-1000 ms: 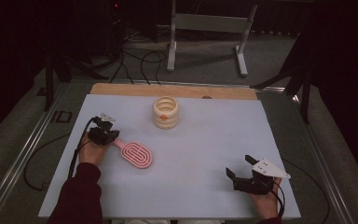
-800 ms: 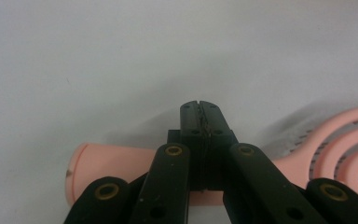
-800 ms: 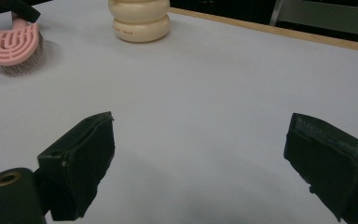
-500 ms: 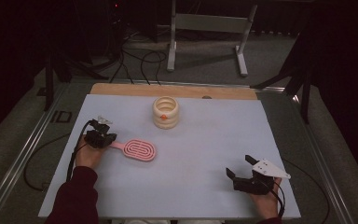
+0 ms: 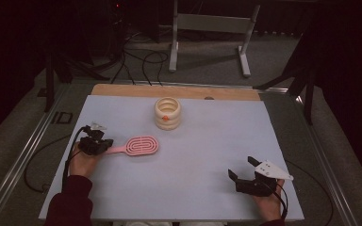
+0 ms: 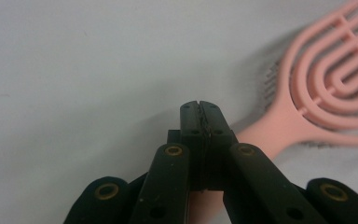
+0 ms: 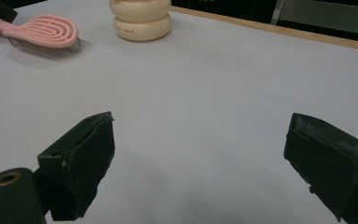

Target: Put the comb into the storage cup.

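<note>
A pink hairbrush point(image 5: 141, 145) with an oval slotted head lies left of centre on the white table top point(image 5: 207, 141), its handle pointing left. My left gripper point(image 5: 100, 146) is shut on that handle. In the left gripper view the jaws point(image 6: 199, 109) meet at their tips, and the pink handle runs under them to the brush head point(image 6: 326, 93). My right gripper point(image 5: 241, 167) stands open near the front right of the table, nothing between its pads point(image 7: 200, 144). From there the brush point(image 7: 42, 30) shows far off at upper left, bristles down.
A cream ringed container point(image 5: 168, 113) with an orange dot stands at the back centre, also in the right gripper view point(image 7: 141, 18). A wooden strip point(image 5: 169, 90) edges the far side. Beyond it are cables and a metal stand point(image 5: 212, 23) on the floor.
My left gripper has shifted a little left with the brush handle. The brush has swung from a diagonal lie to nearly level, head pointing right. The right gripper has stayed put.
</note>
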A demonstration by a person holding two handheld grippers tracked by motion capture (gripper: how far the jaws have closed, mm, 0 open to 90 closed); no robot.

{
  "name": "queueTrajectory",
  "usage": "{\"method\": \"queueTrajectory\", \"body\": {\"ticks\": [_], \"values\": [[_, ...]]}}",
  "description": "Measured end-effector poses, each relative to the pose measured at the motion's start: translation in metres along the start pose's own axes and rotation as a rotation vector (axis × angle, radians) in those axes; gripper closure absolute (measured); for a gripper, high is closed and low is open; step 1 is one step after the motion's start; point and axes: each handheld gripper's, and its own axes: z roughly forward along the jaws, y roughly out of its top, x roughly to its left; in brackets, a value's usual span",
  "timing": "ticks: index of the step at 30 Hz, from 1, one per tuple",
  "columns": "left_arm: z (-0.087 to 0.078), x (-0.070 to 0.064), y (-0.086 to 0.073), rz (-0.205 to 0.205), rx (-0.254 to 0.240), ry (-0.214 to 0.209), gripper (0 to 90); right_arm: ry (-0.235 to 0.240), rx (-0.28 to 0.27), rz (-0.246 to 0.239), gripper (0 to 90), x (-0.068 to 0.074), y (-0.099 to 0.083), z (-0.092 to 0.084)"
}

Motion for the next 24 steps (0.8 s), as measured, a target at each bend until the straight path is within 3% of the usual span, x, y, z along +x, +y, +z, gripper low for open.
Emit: {"method": "queueTrajectory", "body": {"ticks": [10, 18, 24], "values": [[-0.009, -0.01, -0.014, -0.003, -0.026, -0.023, 89.6, 0.003, 0.005, -0.004, 8.7, 0.001, 0.0, 0.001], [-0.01, -0.023, -0.021, 0.031, -0.035, -0.017, 88.7, 0.007, 0.008, -0.002, 8.7, 0.001, -0.001, 0.002], [-0.007, -0.024, -0.023, 0.034, -0.026, -0.016, 88.4, 0.006, 0.009, -0.001, 8.7, 0.001, -0.001, 0.002]]}}
